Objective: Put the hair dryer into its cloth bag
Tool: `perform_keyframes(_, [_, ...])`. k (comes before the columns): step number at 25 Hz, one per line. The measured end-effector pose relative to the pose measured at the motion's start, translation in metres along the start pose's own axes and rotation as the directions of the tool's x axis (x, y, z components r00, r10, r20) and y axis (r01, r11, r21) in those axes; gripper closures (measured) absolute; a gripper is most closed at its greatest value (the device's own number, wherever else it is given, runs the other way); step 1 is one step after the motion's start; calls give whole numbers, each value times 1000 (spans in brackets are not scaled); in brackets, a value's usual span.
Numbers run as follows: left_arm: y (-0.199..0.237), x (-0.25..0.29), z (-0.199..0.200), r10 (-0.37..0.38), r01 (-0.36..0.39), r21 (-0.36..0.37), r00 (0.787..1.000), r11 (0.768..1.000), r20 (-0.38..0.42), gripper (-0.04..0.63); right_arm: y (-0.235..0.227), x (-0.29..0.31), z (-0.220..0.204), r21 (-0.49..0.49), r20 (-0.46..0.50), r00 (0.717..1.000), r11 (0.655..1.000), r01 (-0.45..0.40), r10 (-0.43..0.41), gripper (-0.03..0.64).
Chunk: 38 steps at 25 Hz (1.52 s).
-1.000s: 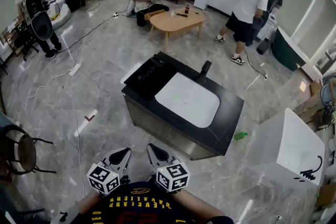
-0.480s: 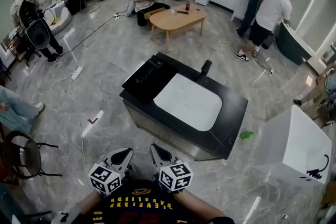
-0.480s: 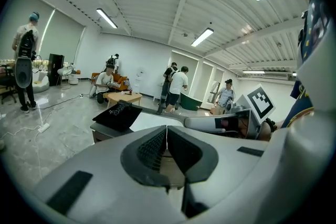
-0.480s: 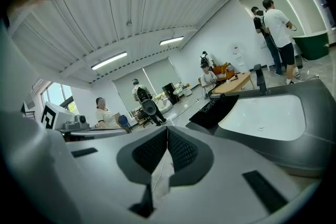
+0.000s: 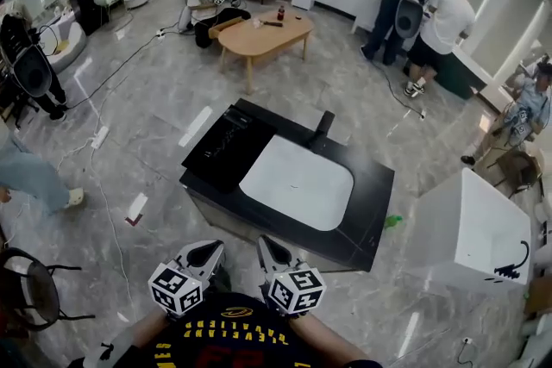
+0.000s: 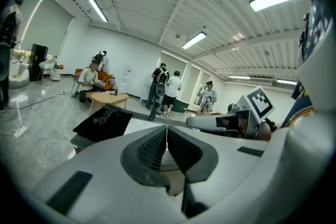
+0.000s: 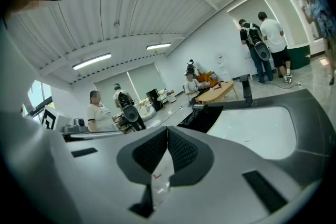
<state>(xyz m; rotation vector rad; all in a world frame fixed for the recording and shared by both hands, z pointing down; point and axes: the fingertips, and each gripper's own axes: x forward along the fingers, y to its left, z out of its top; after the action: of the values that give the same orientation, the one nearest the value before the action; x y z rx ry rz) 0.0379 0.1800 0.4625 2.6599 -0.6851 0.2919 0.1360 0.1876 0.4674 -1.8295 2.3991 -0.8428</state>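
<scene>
Fingers on both grippers show from above in the head view. The left gripper [image 5: 210,250] and right gripper [image 5: 268,246] are side by side, each with its fingers pressed together and nothing between them. Both are well short of the black surface [image 5: 371,194]. Ahead of the fingers a white pad [image 5: 297,183] lies on that surface. Beyond the left fingers, just beside the pad, the black cloth bag [image 5: 222,142] lies flat. The hair dryer [image 5: 324,128], a black upright shape, stands at the far edge, past the right fingers and apart from the bag.

In the left gripper view, the ribbed fingers [image 6: 155,148] meet along one thin line and grip nothing. The cloth bag [image 6: 102,120] lies ahead and left of the fingertips. The hair dryer [image 6: 154,110] stands straight beyond them. The right gripper [image 6: 191,121] reaches in from the right.

In the right gripper view, the fingers [image 7: 181,150] are likewise closed and empty. The white pad [image 7: 257,131] spreads ahead and to the right of them. The cloth bag [image 7: 202,117] lies just past the fingertips, and the hair dryer [image 7: 245,89] stands farther off on the right. The left gripper [image 7: 121,134] shows at the left.
</scene>
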Motion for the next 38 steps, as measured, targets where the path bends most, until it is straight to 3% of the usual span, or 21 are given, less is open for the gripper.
perform_keyframes(3, [35,22,29,-41,41,15,999,999,33,594,-11,34,23,-21,14,999,998,52,-52,609])
perform_keyframes(7, [85,34,59,-48,48,-7,997,999,60,592,-4,85,42,-79,-9,998,995,62,-63,609])
perform_keyframes(15, [157,62,61,-95,97,-81,995,992,24,594,-19,153,45,-24,-63,989,991,130,-131,609])
perform_keyframes(21, [187,75,75,-118,121,-101,993,988,31,594,-18,178,56,-57,-107,981,986,159,-164,609])
perform_keyframes(26, [212,87,76,-103,107,-120,994,987,44,592,-21,200,56,-72,-139,976,985,158,-167,609])
perform_keyframes(31, [237,96,75,-49,52,-97,998,994,33,592,-17,225,64,-87,-142,985,992,89,-100,609])
perform_keyframes(38, [257,115,71,28,-28,5,999,1000,-20,592,-28,234,83,-83,-91,994,995,59,-67,609])
